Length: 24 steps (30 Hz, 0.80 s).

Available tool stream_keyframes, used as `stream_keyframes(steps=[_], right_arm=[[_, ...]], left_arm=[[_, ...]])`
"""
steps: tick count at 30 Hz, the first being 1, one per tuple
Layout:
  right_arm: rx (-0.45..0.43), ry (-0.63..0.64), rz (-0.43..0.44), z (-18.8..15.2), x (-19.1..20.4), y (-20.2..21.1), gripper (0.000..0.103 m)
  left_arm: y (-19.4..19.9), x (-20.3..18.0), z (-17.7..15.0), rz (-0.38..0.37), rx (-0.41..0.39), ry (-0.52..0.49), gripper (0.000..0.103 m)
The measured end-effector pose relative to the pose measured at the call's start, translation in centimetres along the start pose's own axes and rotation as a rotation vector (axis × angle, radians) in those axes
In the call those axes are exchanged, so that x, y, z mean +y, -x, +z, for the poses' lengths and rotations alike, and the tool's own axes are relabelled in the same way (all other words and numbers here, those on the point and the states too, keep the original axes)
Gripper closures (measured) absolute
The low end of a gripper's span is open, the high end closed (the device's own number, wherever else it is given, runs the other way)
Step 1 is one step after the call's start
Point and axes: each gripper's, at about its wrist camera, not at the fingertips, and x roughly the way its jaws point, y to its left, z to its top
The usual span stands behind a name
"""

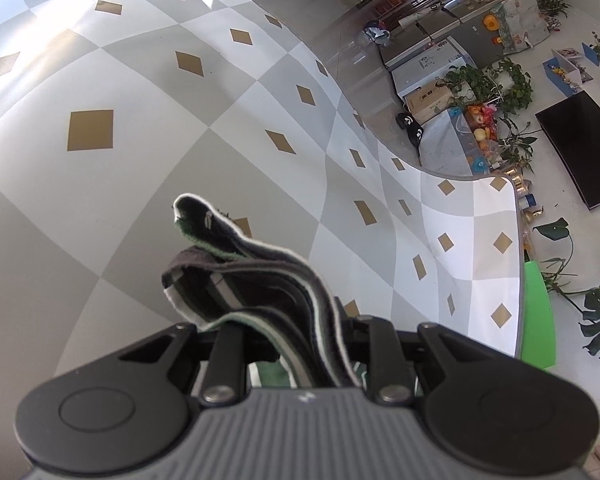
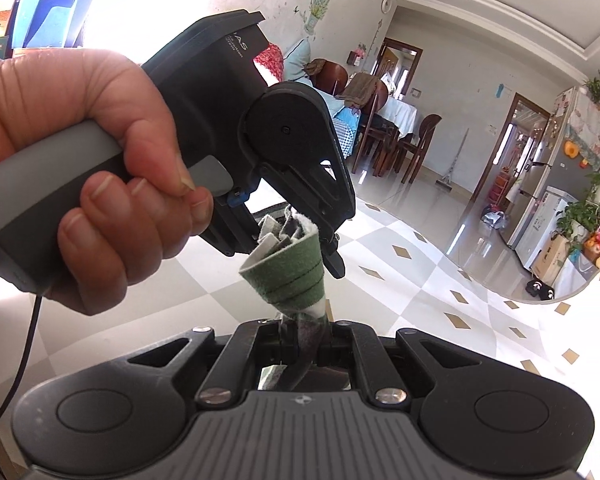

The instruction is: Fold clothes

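With both grippers, left [image 2: 300, 236] and right [image 2: 300, 334], clenched on the bunched striped cloth [image 2: 290, 280] held above the table [image 1: 100, 200], 1 slipping layer could spoil the fold.

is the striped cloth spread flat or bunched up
Bunched up: the striped cloth hangs crumpled between the left gripper and right gripper, both shut on it, above the checkered table.

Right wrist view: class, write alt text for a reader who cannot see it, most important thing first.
Two handheld grippers pinch the same bunched green and grey striped cloth above a checkered tablecloth: the right gripper from below, the left gripper from above. A hand grips the left gripper's grey handle. A dining room lies behind.
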Motion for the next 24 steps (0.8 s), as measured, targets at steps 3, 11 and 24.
stream_keyframes(steps=[3,11,24], right_arm=[[-0.003,-0.014,-0.02,-0.4,-0.8,0.9,0.097],[-0.005,-0.085,-0.072,-1.4,-3.2,3.4,0.097],[0.011,-0.222,-0.18,-3.6,-8.1,7.5,0.097]], left_arm=[[-0.5,-1.3,-0.4,-0.01,0.009,-0.014,0.084],[-2.0,-5.5,-1.4,-0.026,0.03,-0.076,0.084],[-6.3,-12.7,-4.1,-0.054,0.106,-0.18,0.084]])
